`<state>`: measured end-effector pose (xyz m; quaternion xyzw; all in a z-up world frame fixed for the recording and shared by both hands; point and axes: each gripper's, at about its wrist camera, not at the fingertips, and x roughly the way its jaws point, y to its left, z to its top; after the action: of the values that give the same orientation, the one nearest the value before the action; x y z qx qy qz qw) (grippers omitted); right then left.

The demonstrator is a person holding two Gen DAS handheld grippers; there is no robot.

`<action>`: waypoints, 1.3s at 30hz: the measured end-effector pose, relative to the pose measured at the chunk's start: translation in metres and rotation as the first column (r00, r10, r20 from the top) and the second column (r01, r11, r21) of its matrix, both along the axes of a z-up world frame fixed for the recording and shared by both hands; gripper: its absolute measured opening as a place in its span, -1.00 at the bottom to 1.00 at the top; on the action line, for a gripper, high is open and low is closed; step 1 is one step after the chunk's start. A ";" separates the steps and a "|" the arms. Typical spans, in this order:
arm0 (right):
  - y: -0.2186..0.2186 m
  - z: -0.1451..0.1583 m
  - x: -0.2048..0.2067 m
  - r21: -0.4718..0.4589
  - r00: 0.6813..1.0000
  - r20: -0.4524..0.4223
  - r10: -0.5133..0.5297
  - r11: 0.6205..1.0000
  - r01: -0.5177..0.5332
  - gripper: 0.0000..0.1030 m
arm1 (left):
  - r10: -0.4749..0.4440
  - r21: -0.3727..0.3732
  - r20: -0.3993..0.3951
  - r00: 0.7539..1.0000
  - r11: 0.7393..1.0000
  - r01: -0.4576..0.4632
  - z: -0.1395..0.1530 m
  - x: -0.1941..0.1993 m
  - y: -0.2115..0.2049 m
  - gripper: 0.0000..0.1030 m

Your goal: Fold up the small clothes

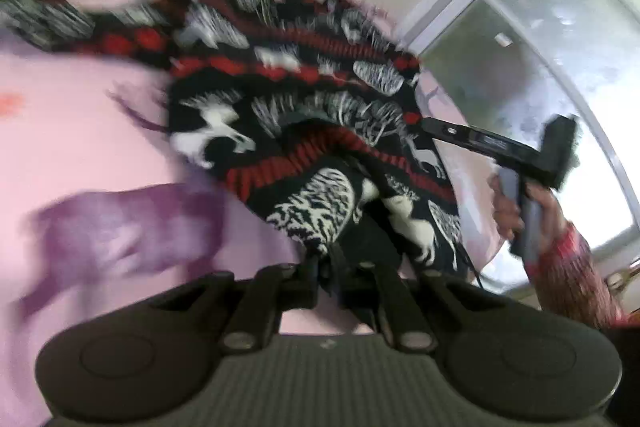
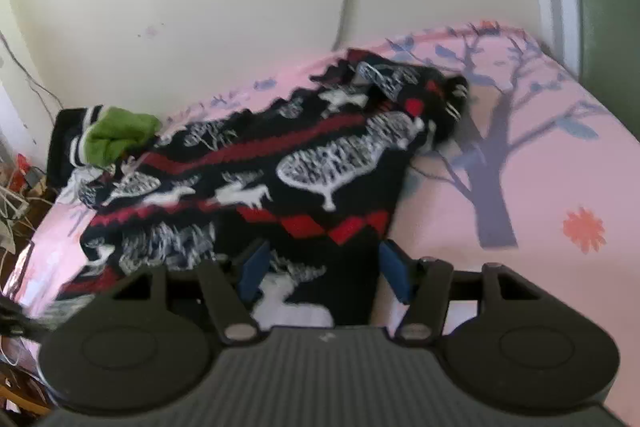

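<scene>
A small black knit sweater [image 1: 288, 107] with red bands and white deer and trees lies on a pink bedsheet [image 1: 80, 131]. My left gripper [image 1: 352, 259] is shut on the sweater's near edge, which drapes over the fingers. In the right wrist view the sweater [image 2: 280, 171] spreads across the sheet [image 2: 560, 155]. My right gripper [image 2: 324, 267] is open, its blue pads [image 2: 394, 267] either side of the sweater's near hem. The right gripper [image 1: 424, 125] also shows in the left wrist view at the sweater's right edge, held by a hand.
A green cloth [image 2: 120, 135] and a black striped garment [image 2: 68, 143] lie at the sheet's far left. Cables and clutter [image 2: 16, 195] sit beyond the left edge. A window [image 1: 540, 67] is on the right of the left wrist view.
</scene>
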<state>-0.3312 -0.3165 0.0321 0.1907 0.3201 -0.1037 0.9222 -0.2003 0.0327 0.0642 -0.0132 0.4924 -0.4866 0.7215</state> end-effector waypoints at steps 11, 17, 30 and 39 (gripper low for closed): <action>0.019 0.031 0.067 -0.044 0.984 0.112 0.139 0.990 -0.135 0.05 | 0.371 0.089 0.128 0.920 0.920 -0.383 0.027 0.021 0.113 0.20; 0.070 0.033 0.115 -0.083 0.937 0.146 0.316 0.948 -0.306 0.06 | 0.500 -0.025 -0.004 0.866 0.866 -0.500 0.027 0.132 0.085 1.00; 0.076 -0.029 0.152 0.098 0.959 0.084 0.269 0.956 -0.277 0.09 | 0.717 -0.189 0.090 0.691 0.694 -0.695 0.096 0.225 0.091 -0.78; 0.083 -0.033 0.160 0.119 0.942 0.118 0.314 0.937 -0.328 0.34 | 0.603 -0.103 0.110 0.790 0.797 -0.595 0.077 0.204 0.052 -0.69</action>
<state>-0.1712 -0.2332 -0.0007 0.2036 0.3083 0.0798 0.9258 0.0034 0.0850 0.1414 -0.1577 0.3966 -0.2480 0.8697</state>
